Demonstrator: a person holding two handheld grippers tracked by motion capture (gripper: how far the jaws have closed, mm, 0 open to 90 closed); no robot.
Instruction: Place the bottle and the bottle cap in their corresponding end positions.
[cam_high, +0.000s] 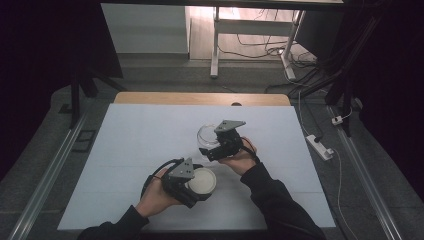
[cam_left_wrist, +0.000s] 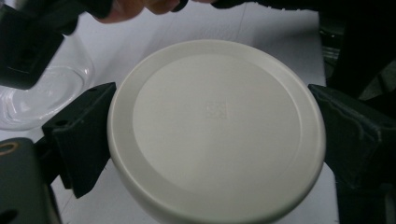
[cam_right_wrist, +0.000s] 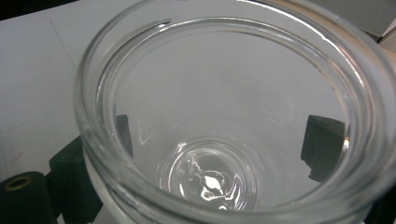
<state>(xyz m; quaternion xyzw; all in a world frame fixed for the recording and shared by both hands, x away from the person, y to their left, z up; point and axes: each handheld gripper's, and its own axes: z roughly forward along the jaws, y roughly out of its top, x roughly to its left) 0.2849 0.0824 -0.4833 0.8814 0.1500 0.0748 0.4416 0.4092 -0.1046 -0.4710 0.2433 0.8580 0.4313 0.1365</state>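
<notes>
Left tool (cam_high: 200, 186): I have it clamped on the white lid (cam_high: 202, 182), one jaw pressing each side of the rim. In the left gripper view the lid (cam_left_wrist: 216, 126) sits square between the jaws, flat face toward the camera, small square mark near its middle.

Right tool (cam_high: 209, 150): I have it gripping the glass jar (cam_high: 206, 134). In the right gripper view the jaws show dark through the glass on both sides of the jar (cam_right_wrist: 233, 116), pressed against its wall.

Lid position: near the front of the counter (cam_high: 130, 150), close to my side, a bit left of centre. I can't tell whether it's raised off the surface or resting on it.

Jar position: past the lid and slightly to its right, around mid-counter. Mouth faces the right gripper camera; I see the threaded rim and the base with a bright glint. Looks empty.

Lid vs jar: apart, not touching, lid off the jar. In the left gripper view the jar (cam_left_wrist: 42, 100) sits at the upper left, just beyond the lid's edge, with the right tool (cam_left_wrist: 28, 42) over it.

Hands: left hand (cam_high: 157, 197) wraps the left tool from below; right hand (cam_high: 242, 159) holds the right tool from the side. Dark sleeves on both forearms.

Counter: white sheet over a wooden top.
</notes>
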